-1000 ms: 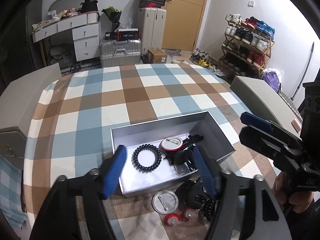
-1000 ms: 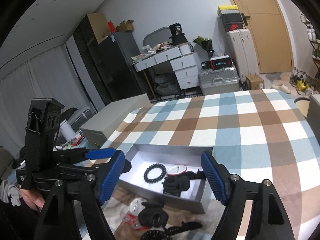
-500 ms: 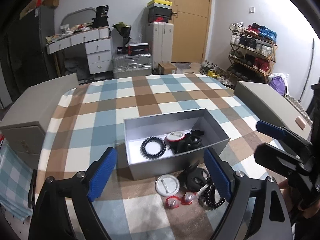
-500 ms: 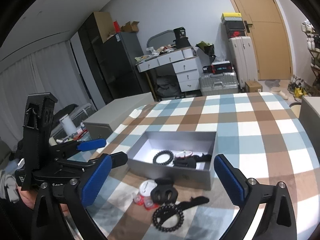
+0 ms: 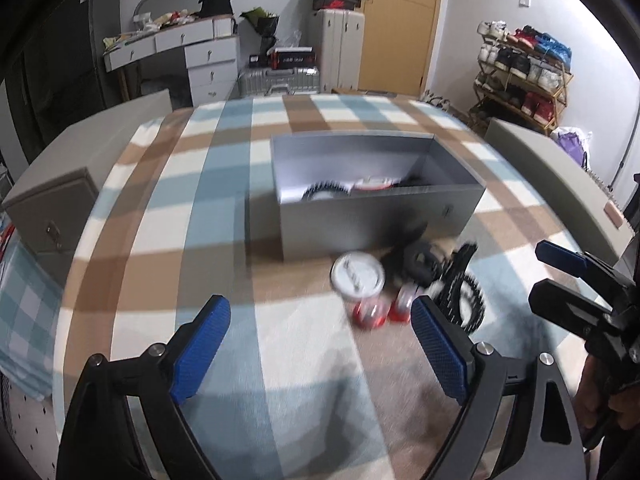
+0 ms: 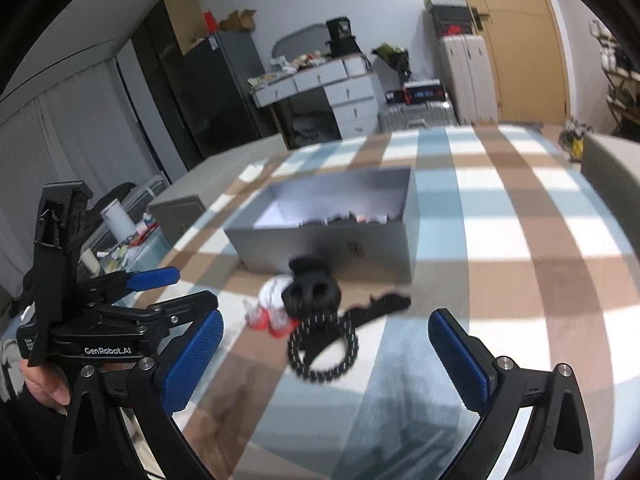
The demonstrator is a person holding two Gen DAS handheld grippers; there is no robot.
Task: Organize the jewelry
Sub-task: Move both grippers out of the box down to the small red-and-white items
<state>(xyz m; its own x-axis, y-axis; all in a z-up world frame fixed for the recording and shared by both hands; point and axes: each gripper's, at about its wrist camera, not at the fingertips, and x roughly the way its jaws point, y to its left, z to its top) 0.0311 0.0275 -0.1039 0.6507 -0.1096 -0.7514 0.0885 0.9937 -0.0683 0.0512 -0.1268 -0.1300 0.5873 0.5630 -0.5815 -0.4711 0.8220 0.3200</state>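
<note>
An open grey box [image 5: 376,220] stands on the checked tablecloth, and a black bead ring, a round badge and a dark piece show over its front wall. In front of it lie a white round badge [image 5: 358,276], small red pieces [image 5: 370,314], a black hair clip [image 6: 312,292], a black beaded bracelet [image 6: 320,356] and a black strip [image 6: 380,306]. My left gripper [image 5: 320,306] is open and empty, low over the cloth just short of the badge. My right gripper [image 6: 326,318] is open wide, with the bracelet and clip lying ahead between its pads, untouched.
Grey cabinets flank the table at the left [image 5: 52,208] and the right [image 5: 552,172]. A person's hand [image 6: 44,388] holds the left gripper. Drawers, suitcases and a shoe rack [image 5: 524,68] stand farther back in the room.
Both grippers have drawn back from over the box and sunk toward the cloth. Their jaws stand wider than a second ago. The loose pieces now lie right ahead of them.
</note>
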